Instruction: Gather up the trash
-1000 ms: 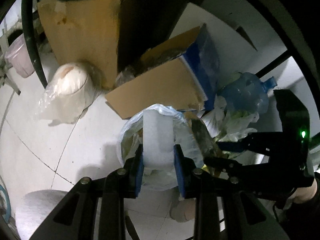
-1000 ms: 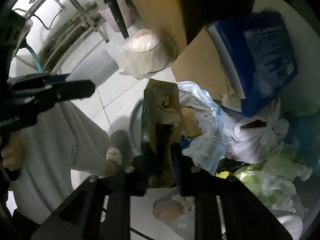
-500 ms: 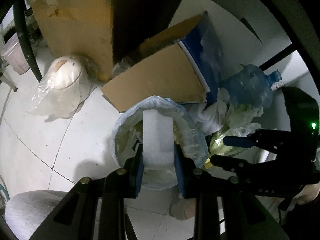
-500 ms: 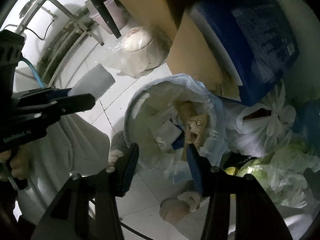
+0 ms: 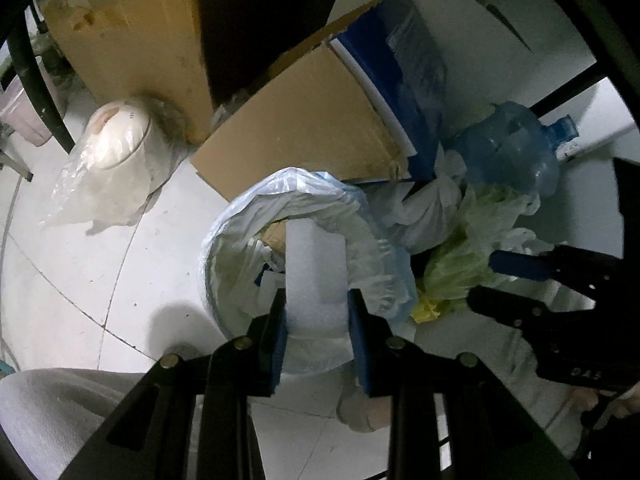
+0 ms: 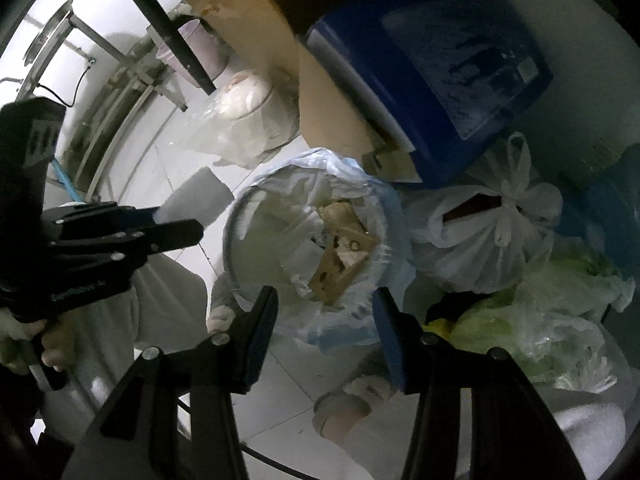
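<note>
The left tool (image 5: 316, 320) pinches a white foam block (image 5: 316, 268) between its blue pads, the block standing upright and reaching forward over the mouth of the lined trash bin (image 5: 240, 216); its far end sits above the bin's plastic liner, near a scrap of brown cardboard inside. The right tool (image 6: 324, 312) is spread wide with nothing between its fingers, hanging just above the same bin (image 6: 240, 216), whose rim shows directly ahead of the fingertips. Inside the bin lies a piece of crumpled brown cardboard (image 6: 340, 256) among white wrappers, apart from both right fingers. In the right wrist view the left tool (image 6: 176, 232) appears at the left, with the grey-white end of the foam block (image 6: 200, 196) jutting toward the bin's edge; whether the block touches the liner is hard to tell from here. Behind the bin lean a flattened cardboard sheet (image 5: 304, 128) and a blue box (image 6: 432, 72). To the bin's right sit a knotted white bag (image 6: 488, 240), a bag of green leaves (image 6: 552, 308) and a blue water jug (image 5: 508, 148). A plastic-wrapped white pot (image 5: 116, 132) rests on the tiled floor (image 5: 80, 272) to the left.
</note>
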A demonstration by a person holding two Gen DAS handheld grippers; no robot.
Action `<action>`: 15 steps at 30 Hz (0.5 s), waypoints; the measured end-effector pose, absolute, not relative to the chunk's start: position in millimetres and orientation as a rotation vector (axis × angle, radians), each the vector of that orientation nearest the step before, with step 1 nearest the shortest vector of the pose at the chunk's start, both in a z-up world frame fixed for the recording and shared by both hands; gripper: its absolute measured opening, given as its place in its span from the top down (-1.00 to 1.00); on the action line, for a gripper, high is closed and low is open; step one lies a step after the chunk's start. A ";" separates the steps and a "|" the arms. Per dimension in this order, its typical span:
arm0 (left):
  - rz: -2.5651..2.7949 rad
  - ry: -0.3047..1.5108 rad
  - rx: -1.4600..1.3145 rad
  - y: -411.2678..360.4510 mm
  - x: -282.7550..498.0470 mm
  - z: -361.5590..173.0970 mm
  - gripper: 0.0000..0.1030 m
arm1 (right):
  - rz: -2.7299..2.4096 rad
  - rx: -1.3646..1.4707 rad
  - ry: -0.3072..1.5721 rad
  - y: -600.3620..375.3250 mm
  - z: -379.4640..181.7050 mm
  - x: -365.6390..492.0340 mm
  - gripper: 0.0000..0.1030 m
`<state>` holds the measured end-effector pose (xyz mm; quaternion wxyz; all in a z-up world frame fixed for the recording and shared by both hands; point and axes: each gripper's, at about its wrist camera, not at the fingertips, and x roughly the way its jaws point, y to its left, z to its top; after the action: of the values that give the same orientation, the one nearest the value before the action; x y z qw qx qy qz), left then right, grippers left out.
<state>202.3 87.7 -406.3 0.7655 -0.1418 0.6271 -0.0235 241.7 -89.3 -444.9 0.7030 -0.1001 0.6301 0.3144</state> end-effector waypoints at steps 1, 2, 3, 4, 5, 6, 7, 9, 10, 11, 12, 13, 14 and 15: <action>-0.046 1.364 -0.305 86.4 202.8 -406.4 0.11 | 0.698 -0.220 1.401 -91.7 -444.2 242.7 0.09; -0.043 1.363 -0.306 85.2 202.8 -406.4 0.00 | 0.696 -0.217 1.400 -93.3 -443.5 243.8 0.09; -0.039 1.358 -0.310 84.6 202.5 -405.3 -0.11 | 0.692 -0.215 1.399 -94.9 -442.9 244.5 0.09; -0.038 1.355 -0.311 84.4 202.0 -403.8 -0.12 | 0.688 -0.212 1.397 -97.0 -441.9 244.4 0.09; -0.037 1.355 -0.307 83.3 201.5 -402.6 -0.12 | 0.687 -0.209 1.396 -98.4 -441.0 244.4 0.09; -0.038 1.355 -0.306 82.3 201.0 -401.7 -0.12 | 0.687 -0.207 1.394 -98.9 -439.7 243.3 0.09; -0.037 1.357 -0.308 81.6 200.3 -401.1 -0.13 | 0.688 -0.204 1.392 -99.4 -438.6 242.5 0.09; -0.037 1.356 -0.309 81.4 198.3 -398.7 -0.13 | 0.691 -0.202 1.386 -100.4 -435.5 240.5 0.09; -0.036 1.354 -0.308 80.6 197.1 -397.0 -0.14 | 0.693 -0.203 1.384 -101.1 -434.5 239.9 0.09; -0.036 1.352 -0.308 80.6 196.0 -396.1 -0.14 | 0.694 -0.203 1.381 -101.5 -432.9 239.2 0.09; -0.036 1.351 -0.309 80.2 194.0 -394.4 -0.14 | 0.694 -0.204 1.378 -102.4 -431.8 238.6 0.09; -0.035 1.350 -0.308 79.6 192.4 -392.8 -0.14 | 0.695 -0.204 1.374 -103.7 -429.5 237.9 0.09; -0.034 1.349 -0.308 78.6 191.1 -391.7 -0.14 | 0.696 -0.204 1.371 -104.5 -427.9 237.0 0.09; -0.033 1.347 -0.308 78.0 189.3 -390.0 -0.14 | 0.696 -0.205 1.367 -105.1 -425.7 235.6 0.09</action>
<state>189.3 78.0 -390.0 0.7706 -0.1421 0.6210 -0.0152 235.6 -105.1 -425.7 0.7152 -0.0928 0.6174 0.3141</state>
